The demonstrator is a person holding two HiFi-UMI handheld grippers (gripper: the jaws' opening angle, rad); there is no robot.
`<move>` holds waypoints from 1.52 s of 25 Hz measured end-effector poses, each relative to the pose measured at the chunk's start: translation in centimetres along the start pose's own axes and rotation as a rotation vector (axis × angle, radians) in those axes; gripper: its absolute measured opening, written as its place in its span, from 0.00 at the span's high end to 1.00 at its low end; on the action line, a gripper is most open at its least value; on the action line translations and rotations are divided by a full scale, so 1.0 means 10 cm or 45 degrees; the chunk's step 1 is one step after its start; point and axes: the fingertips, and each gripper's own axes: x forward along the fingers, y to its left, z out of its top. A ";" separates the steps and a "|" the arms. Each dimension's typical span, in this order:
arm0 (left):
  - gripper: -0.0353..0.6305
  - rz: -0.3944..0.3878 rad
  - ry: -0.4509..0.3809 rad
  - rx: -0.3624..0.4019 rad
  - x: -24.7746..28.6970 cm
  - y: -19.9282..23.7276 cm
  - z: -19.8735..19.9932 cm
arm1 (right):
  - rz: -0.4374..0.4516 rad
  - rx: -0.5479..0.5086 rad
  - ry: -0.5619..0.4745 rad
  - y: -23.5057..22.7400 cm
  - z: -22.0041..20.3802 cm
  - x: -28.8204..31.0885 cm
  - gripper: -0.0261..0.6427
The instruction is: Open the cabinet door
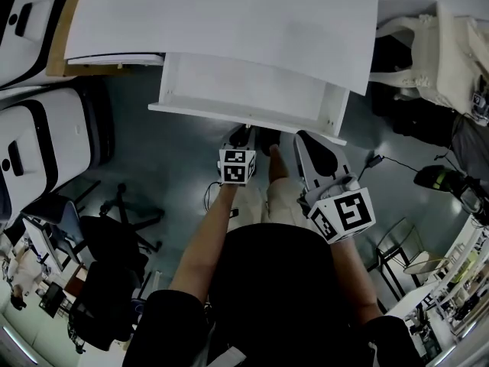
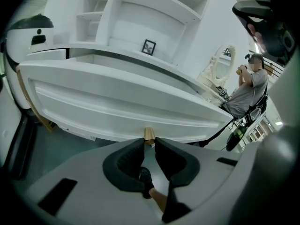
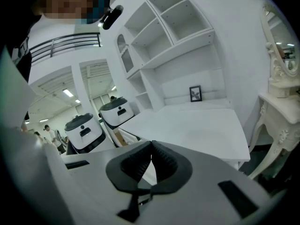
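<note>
Your left gripper [image 2: 149, 141] is clamped on the brass knob [image 2: 149, 133], the cabinet door [image 2: 122, 102] already stands well out from the desk [image 3: 197, 125], and your right gripper [image 3: 151, 146] is closed on nothing, so it looks nearly done.

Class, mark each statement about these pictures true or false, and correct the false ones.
1. The left gripper grips the brass-coloured knob on the drawer front. True.
2. The right gripper holds the framed picture. False: its fingers are together on nothing, and the framed picture stands at the back of the desktop.
3. The drawer is pulled out from under the desktop. True.
4. The drawer is packed with books. False: the part of its inside that shows is bare white.
</note>
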 end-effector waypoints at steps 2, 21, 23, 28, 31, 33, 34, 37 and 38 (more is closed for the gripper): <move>0.82 -0.010 0.008 -0.002 -0.04 0.01 -0.06 | -0.030 0.012 -0.009 0.04 -0.05 -0.03 0.94; 0.82 -0.088 0.011 0.045 -0.39 -0.07 -0.56 | -0.223 0.113 -0.058 0.31 -0.54 -0.49 0.94; 0.82 -0.072 0.015 0.037 -0.42 -0.08 -0.60 | -0.223 0.118 -0.062 0.31 -0.56 -0.55 0.94; 0.82 -0.045 0.002 0.040 -0.46 -0.10 -0.66 | -0.207 0.127 -0.054 0.28 -0.65 -0.67 0.94; 0.83 -0.013 0.031 0.055 -0.49 -0.09 -0.76 | -0.186 0.118 -0.042 0.28 -0.72 -0.75 0.94; 0.91 0.010 0.070 0.061 -0.53 -0.05 -0.90 | -0.175 0.111 -0.043 0.30 -0.74 -0.79 0.94; 0.91 0.011 0.073 0.048 -0.56 -0.03 -0.96 | -0.169 0.107 -0.046 0.32 -0.75 -0.82 0.94; 0.91 0.011 0.031 -0.026 -0.65 -0.02 -1.00 | -0.150 0.088 -0.054 0.36 -0.78 -0.91 0.94; 0.91 0.011 0.013 -0.024 -0.69 -0.05 -0.98 | -0.148 0.085 -0.056 0.36 -0.80 -0.96 0.94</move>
